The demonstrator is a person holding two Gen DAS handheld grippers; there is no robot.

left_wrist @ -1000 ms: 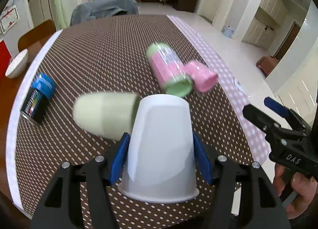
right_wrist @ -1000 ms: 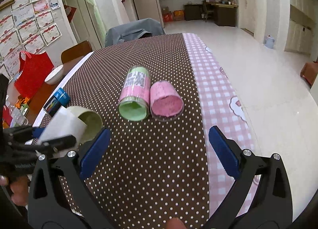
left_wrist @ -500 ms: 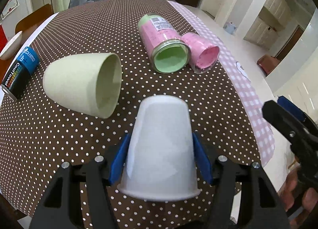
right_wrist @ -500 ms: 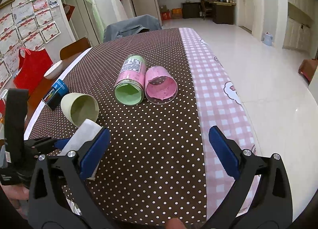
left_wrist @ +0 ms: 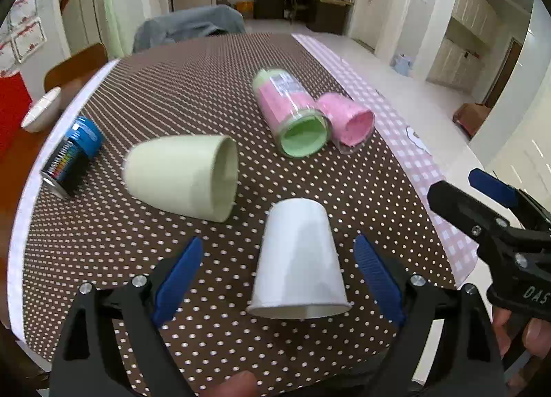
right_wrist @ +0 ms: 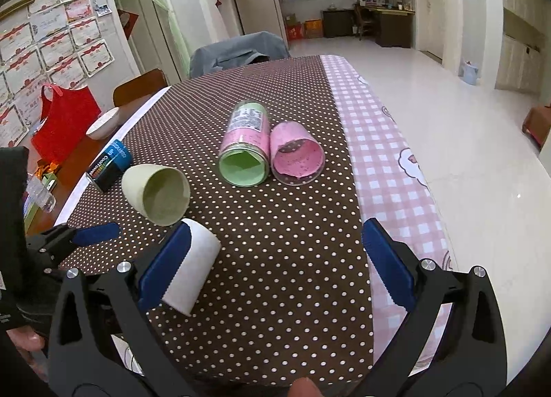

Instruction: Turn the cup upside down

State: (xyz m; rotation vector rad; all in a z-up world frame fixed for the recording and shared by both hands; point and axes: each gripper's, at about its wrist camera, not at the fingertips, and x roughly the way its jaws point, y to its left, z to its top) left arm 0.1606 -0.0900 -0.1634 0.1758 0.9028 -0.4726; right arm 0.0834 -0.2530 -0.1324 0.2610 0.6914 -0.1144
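A white paper cup (left_wrist: 299, 259) stands upside down, rim down, on the brown dotted tablecloth (left_wrist: 172, 93) near the front edge. My left gripper (left_wrist: 275, 276) is open, its blue pads on either side of the cup and apart from it. The cup also shows in the right wrist view (right_wrist: 193, 271), partly behind my right gripper's left finger. My right gripper (right_wrist: 272, 264) is open and empty above the table's front edge; it also shows in the left wrist view (left_wrist: 496, 214) at the right.
A pale green cup (left_wrist: 182, 178) lies on its side just left of the white cup. A pink-and-green jar (left_wrist: 291, 114) and a pink cup (left_wrist: 347, 118) lie on their sides farther back. A blue-capped can (left_wrist: 70, 159) lies at the left edge.
My left gripper has opened and let go of the white cup, which now stands on the table. The left gripper has drawn back a little.
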